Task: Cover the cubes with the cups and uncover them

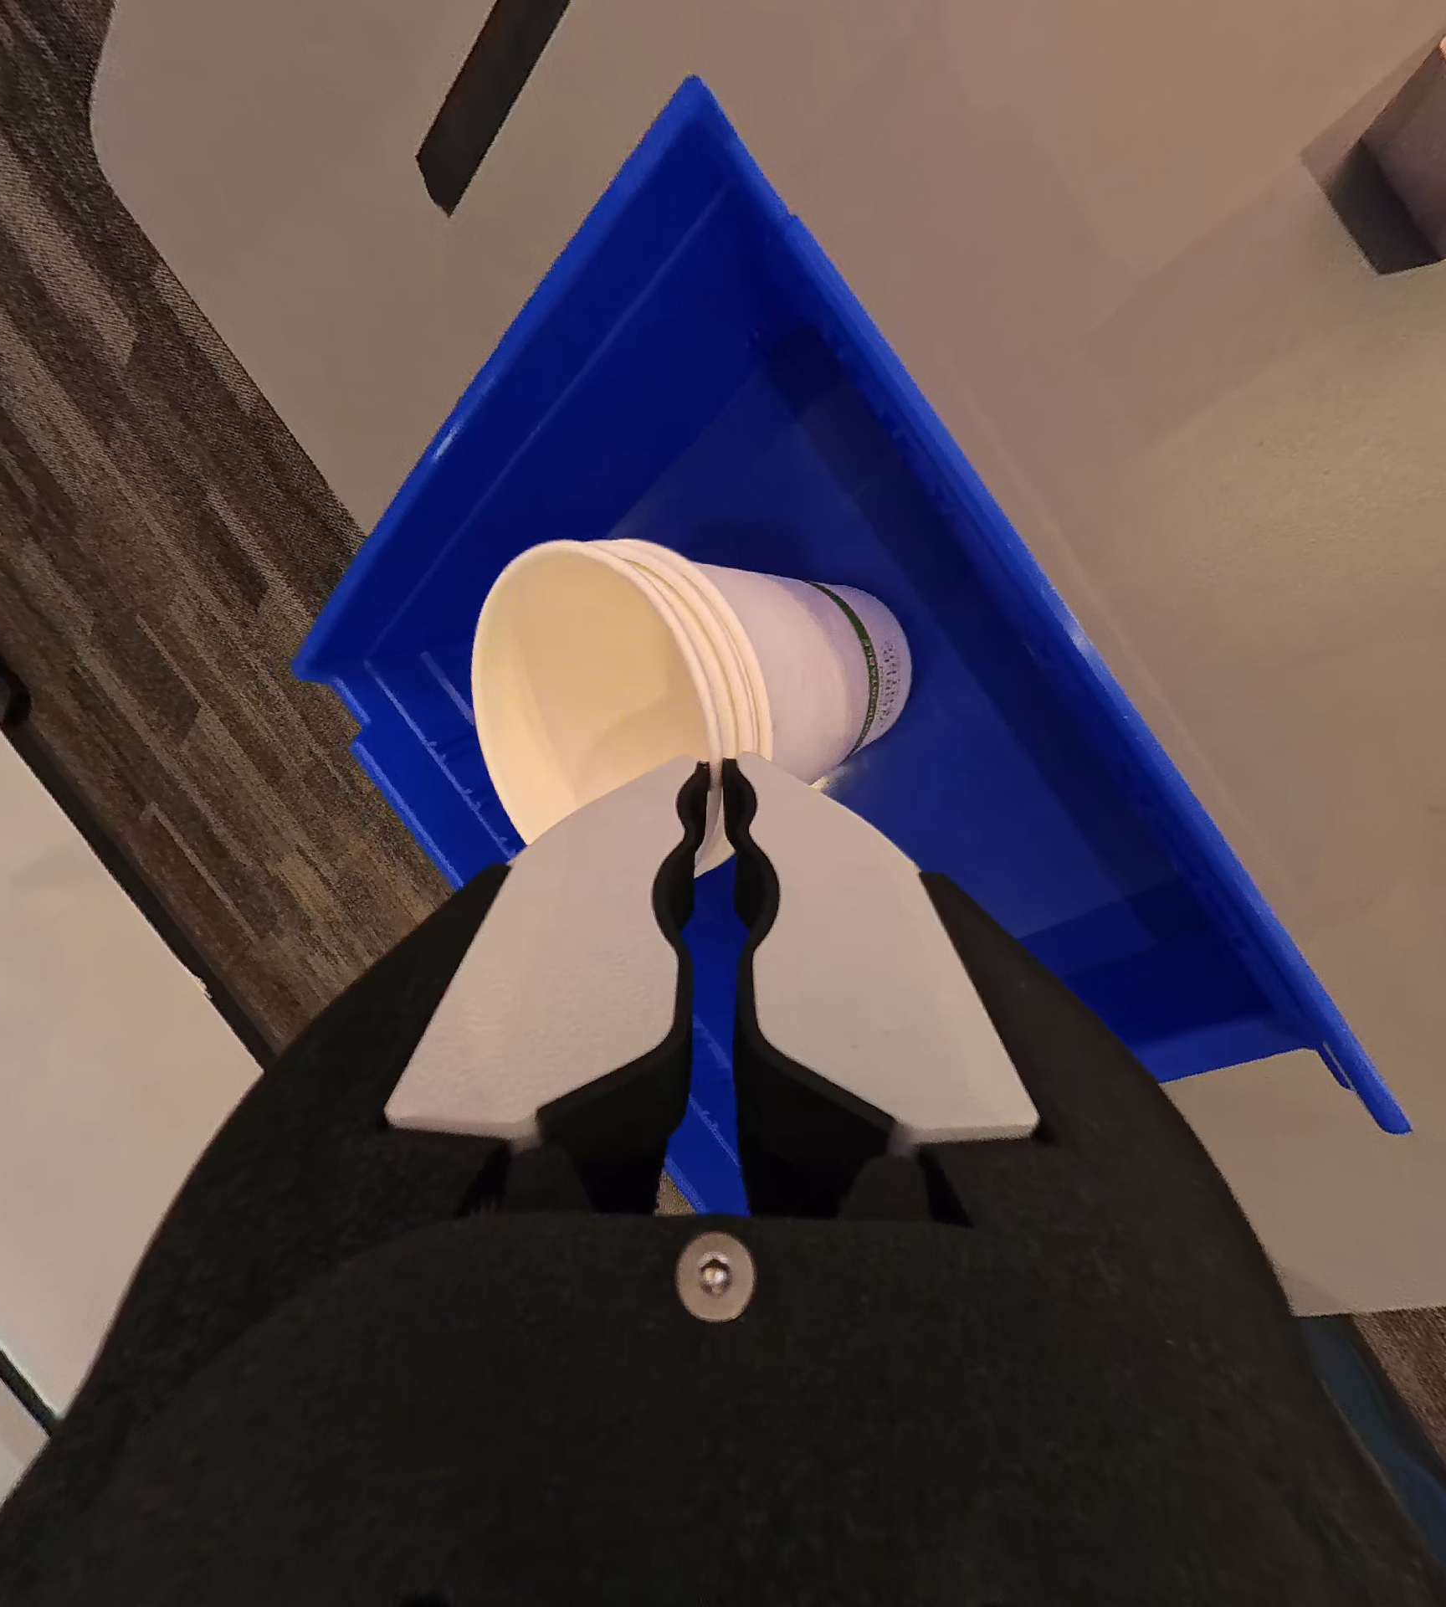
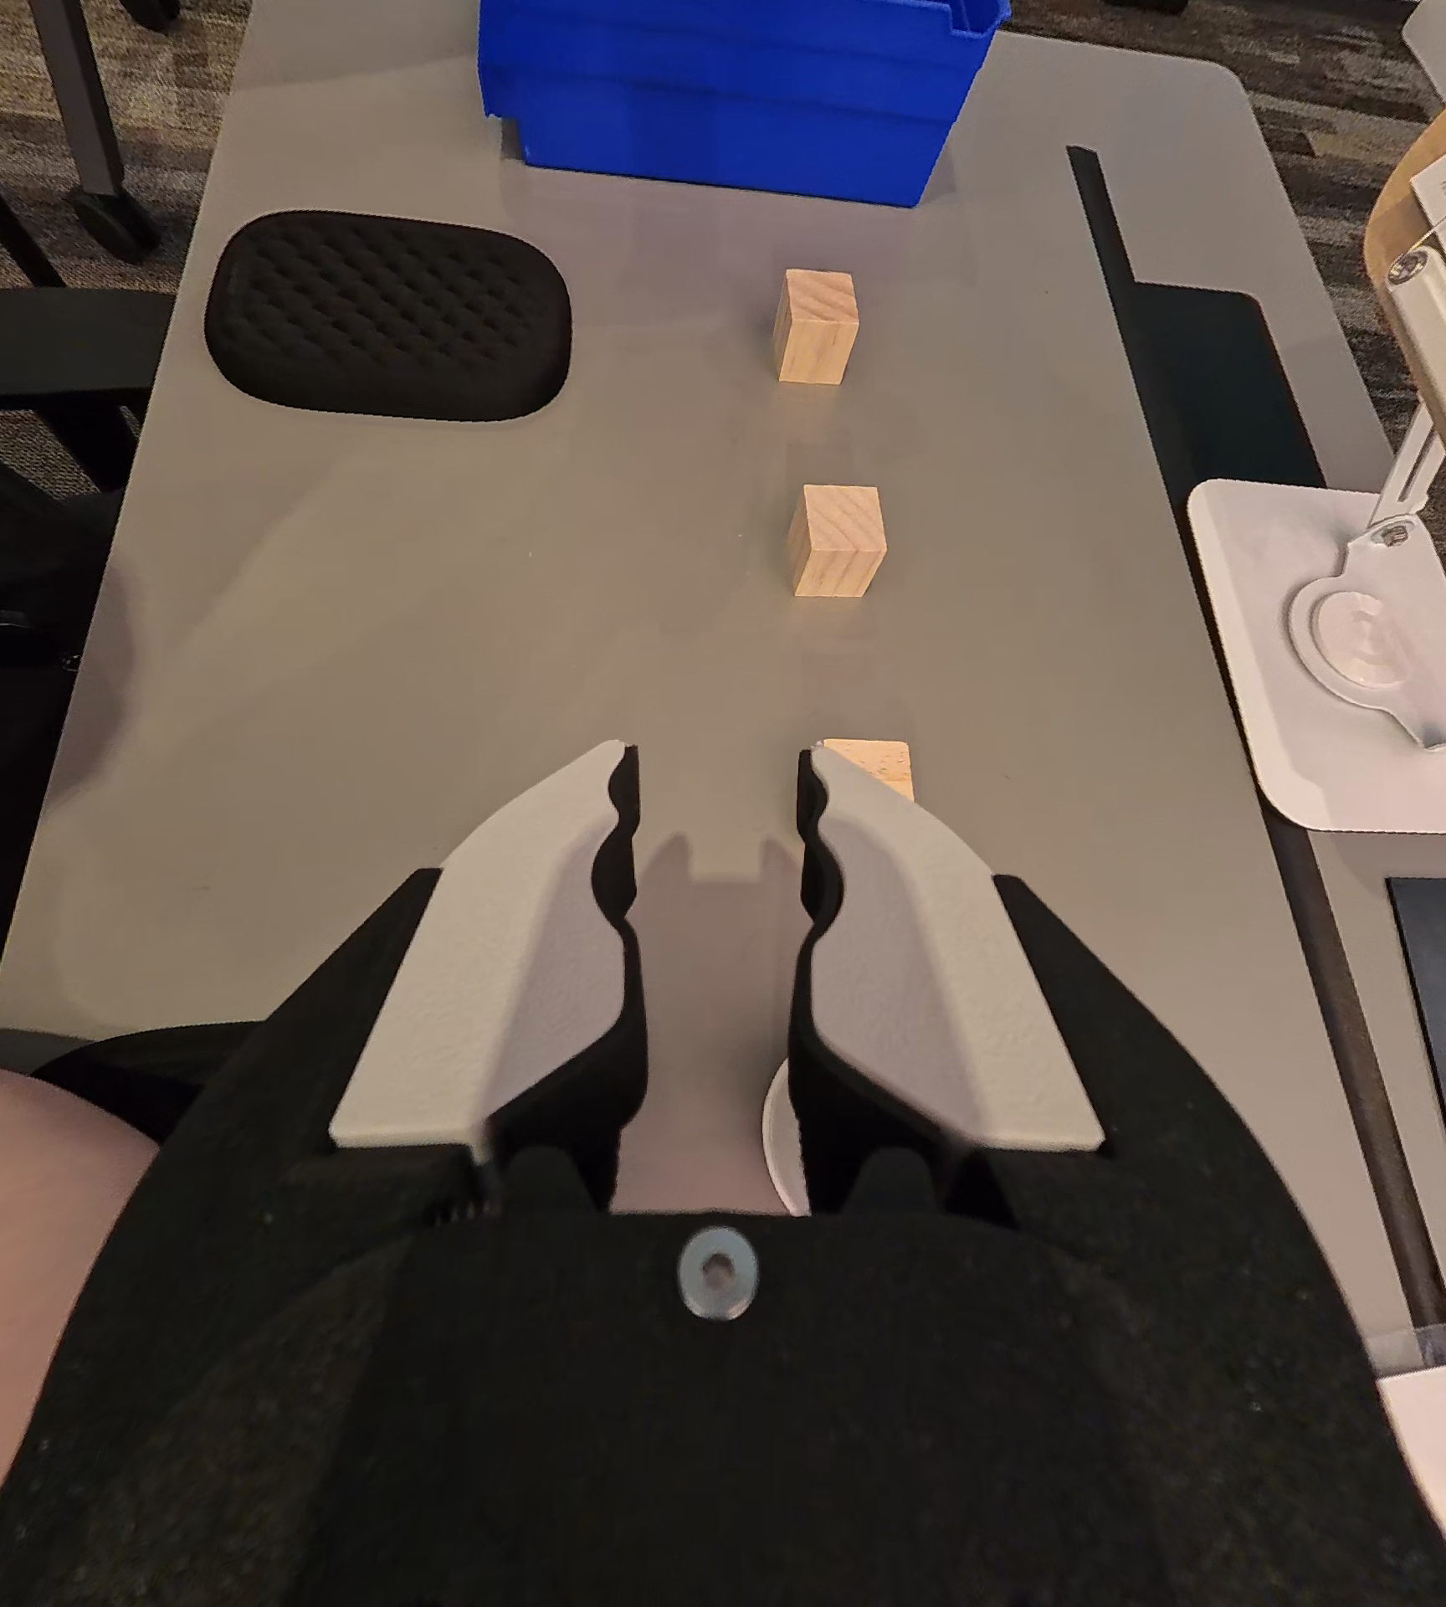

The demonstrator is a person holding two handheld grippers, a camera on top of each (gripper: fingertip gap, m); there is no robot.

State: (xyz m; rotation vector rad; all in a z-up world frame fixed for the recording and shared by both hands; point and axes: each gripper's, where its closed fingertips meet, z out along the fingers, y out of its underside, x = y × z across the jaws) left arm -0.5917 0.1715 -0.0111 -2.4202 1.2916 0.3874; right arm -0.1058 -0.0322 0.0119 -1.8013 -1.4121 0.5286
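black housing of the left gripper (image 1: 717, 765) is filling the bottom of the left wrist view, and its fingers are pinching the rim of a nested stack of white paper cups (image 1: 685, 661), clenched on the wall with only a sliver of gap showing. the stack is hanging tilted, mouth toward the camera, over the blue bin (image 1: 919, 539) on the grey table (image 1: 1224, 609).

in the right wrist view the right gripper (image 2: 718, 765) is hovering low over the table with its jaws spread wide and nothing between them. three wooden cubes are sitting in a line ahead: the far cube (image 2: 815, 326) nearest the bin, the middle cube (image 2: 837, 541), and the near cube (image 2: 872, 765) partly hidden behind the right fingertip. a white rounded edge (image 2: 776, 1139) is peeking out under the gripper; what it is, i cannot tell.

the risk, as i judge it, is in the grip: several cups are being held by one thin rim, so the outer ones could be slipping off, or the whole stack could be going down over one cube instead of a single cup.

only the left view is showing the cups; only the right is showing the cubes, a black pad (image 2: 389, 317) and a white stand (image 2: 1354, 661).
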